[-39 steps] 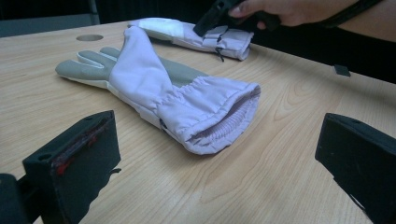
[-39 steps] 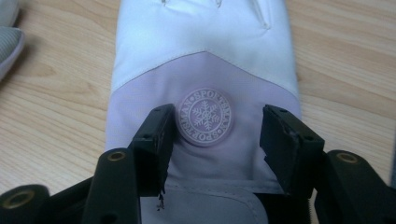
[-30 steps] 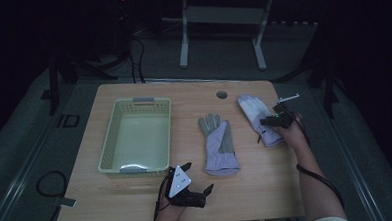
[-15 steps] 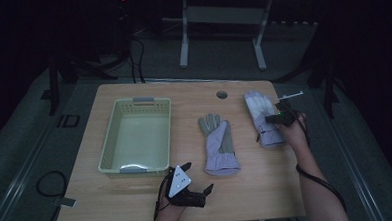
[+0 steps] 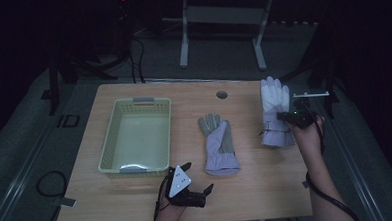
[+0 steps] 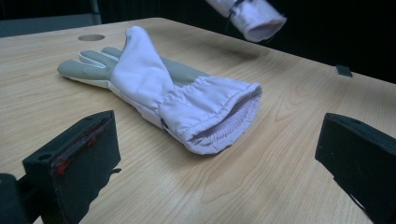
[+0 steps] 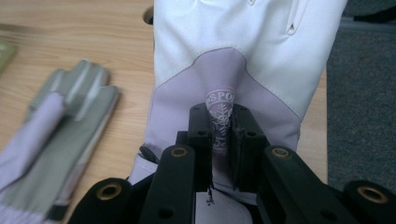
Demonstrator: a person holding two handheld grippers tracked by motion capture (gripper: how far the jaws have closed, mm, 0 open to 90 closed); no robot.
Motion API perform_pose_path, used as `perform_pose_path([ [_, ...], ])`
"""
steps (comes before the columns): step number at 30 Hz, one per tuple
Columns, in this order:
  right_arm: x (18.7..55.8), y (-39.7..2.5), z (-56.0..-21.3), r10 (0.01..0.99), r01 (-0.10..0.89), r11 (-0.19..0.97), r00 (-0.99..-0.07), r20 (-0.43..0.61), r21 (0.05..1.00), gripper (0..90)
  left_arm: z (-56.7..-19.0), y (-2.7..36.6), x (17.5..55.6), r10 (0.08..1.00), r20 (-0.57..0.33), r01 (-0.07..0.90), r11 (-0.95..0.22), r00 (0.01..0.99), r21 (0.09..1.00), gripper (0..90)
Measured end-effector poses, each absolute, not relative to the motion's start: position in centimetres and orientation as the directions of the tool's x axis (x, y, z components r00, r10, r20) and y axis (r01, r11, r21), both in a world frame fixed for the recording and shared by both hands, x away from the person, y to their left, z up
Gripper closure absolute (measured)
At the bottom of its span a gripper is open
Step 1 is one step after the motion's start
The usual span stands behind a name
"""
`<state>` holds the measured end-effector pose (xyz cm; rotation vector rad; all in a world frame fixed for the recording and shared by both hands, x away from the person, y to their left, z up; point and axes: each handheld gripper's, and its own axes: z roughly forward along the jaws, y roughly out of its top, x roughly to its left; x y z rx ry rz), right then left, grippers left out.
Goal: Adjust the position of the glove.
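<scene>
Two gloves are in play. A lilac-and-grey glove (image 5: 218, 144) (image 6: 159, 93) (image 7: 56, 140) lies flat at the table's middle, cuff toward me. A white-and-lilac glove (image 5: 275, 112) (image 7: 243, 60) is raised off the table at the right, pinched at its back by my right gripper (image 5: 290, 115) (image 7: 220, 130), which is shut on a fold of the fabric. Its cuff (image 6: 254, 18) hangs in the air in the left gripper view. My left gripper (image 5: 187, 183) (image 6: 219, 158) rests low near the front edge, open, its jaws pointing at the flat glove's cuff.
A pale green basket (image 5: 135, 135) sits at the table's left, with nothing in it. A round cable hole (image 5: 222, 95) is near the far edge. The table's right edge (image 5: 326, 150) runs close to the raised glove. A metal stand (image 5: 220, 19) rises beyond the table.
My right gripper has lifted the white glove and carried it a little up and away from me. The left gripper has stayed put.
</scene>
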<state>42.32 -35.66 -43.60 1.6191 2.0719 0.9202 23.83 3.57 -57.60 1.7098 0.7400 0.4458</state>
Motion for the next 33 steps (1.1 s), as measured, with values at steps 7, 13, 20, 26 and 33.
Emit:
perform_pose_path([
  [7, 38.6, -35.8, -42.0, 0.95, 0.694, 0.121, -0.288, 0.119, 0.71, 80.3, -57.6, 3.6, 23.9, 0.679, -0.087, 0.243, -0.138, 0.729, 0.96, 0.1],
  [13, 35.6, -35.6, -43.5, 0.946, 0.687, 0.078, -0.279, 0.163, 0.723, 80.2, -57.6, 3.6, 23.8, 0.68, -0.082, 0.241, -0.143, 0.729, 0.96, 0.0],
  [20, 34.6, -35.5, -46.6, 0.95, 0.726, 0.051, -0.247, 0.191, 0.686, 80.0, -57.6, 3.6, 23.8, 0.679, -0.08, 0.239, -0.144, 0.73, 0.96, 0.0],
  [26, 35.4, -35.0, -48.5, 0.962, 0.748, 0.048, -0.212, 0.17, 0.662, 79.7, -57.6, 3.5, 23.8, 0.679, -0.076, 0.237, -0.147, 0.73, 0.96, 0.1],
  [33, 36.8, -34.8, -50.4, 0.967, 0.777, 0.041, -0.19, 0.171, 0.629, 79.2, -57.6, 3.5, 23.8, 0.679, -0.077, 0.238, -0.147, 0.73, 0.96, 0.0],
])
